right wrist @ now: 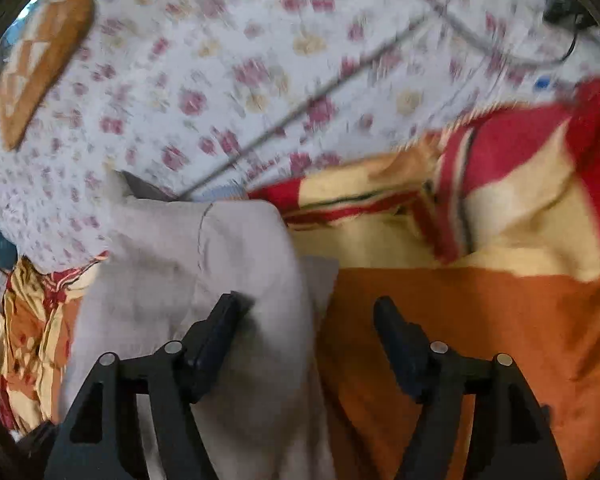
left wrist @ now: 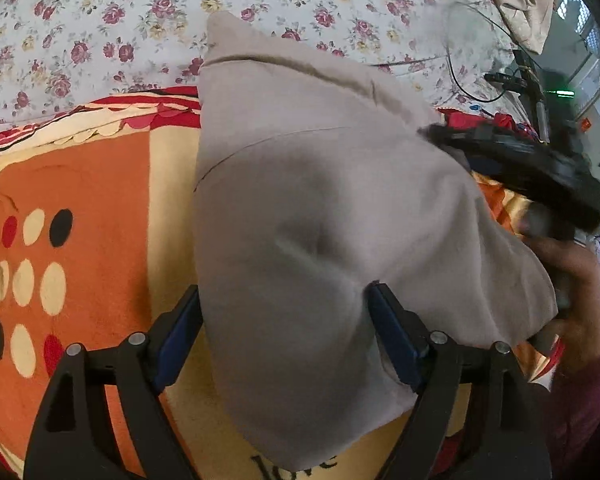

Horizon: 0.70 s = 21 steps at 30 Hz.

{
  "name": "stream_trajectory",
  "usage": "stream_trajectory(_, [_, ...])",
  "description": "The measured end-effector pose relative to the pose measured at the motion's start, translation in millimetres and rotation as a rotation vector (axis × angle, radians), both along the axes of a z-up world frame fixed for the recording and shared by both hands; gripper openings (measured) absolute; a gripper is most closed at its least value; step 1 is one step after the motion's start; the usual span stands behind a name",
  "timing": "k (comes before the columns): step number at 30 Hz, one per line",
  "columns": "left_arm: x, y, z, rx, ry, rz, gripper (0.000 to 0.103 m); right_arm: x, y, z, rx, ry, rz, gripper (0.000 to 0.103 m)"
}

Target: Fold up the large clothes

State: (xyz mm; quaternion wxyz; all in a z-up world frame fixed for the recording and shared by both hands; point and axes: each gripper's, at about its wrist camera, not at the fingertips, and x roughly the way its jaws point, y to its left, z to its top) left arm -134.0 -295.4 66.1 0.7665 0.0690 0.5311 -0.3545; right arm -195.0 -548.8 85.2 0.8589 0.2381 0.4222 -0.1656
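Observation:
A large grey garment [left wrist: 300, 208] lies folded on an orange, cream and red blanket [left wrist: 80, 208]. My left gripper [left wrist: 286, 300] is open, its jaws wide apart, and the garment's near end lies between them. My right gripper [left wrist: 512, 164] shows in the left wrist view as a dark blurred shape at the garment's right edge. In the right wrist view the right gripper [right wrist: 308, 312] is open, with the garment's [right wrist: 204, 280] right edge between its jaws and the blanket [right wrist: 480, 320] under the right finger. That view is blurred.
A white bedsheet with red flowers [left wrist: 140, 20] covers the bed beyond the blanket. Black cables [left wrist: 460, 80] and a dark device with a green light [left wrist: 556, 92] lie at the far right. A beige cloth [left wrist: 520, 0] hangs at the top right. An orange patterned cushion [right wrist: 40, 68] lies at the left.

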Motion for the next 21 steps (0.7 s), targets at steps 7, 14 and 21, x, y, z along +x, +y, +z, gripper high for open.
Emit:
stream_trajectory(7, [-4.3, -1.2, 1.2, 0.014, -0.024, 0.01, 0.083, -41.3, 72.2, 61.5, -0.079, -0.101, 0.244, 0.044])
stream_trajectory(14, [-9.1, -2.5, -2.3, 0.029, -0.029, -0.006, 0.083, -52.0, 75.6, -8.4, -0.095, 0.058, 0.208, 0.05])
stream_trajectory(21, [-12.6, 1.3, 9.6, 0.035, -0.061, 0.0, 0.083, -63.6, 65.8, 5.8, -0.028, 0.03, 0.163, 0.06])
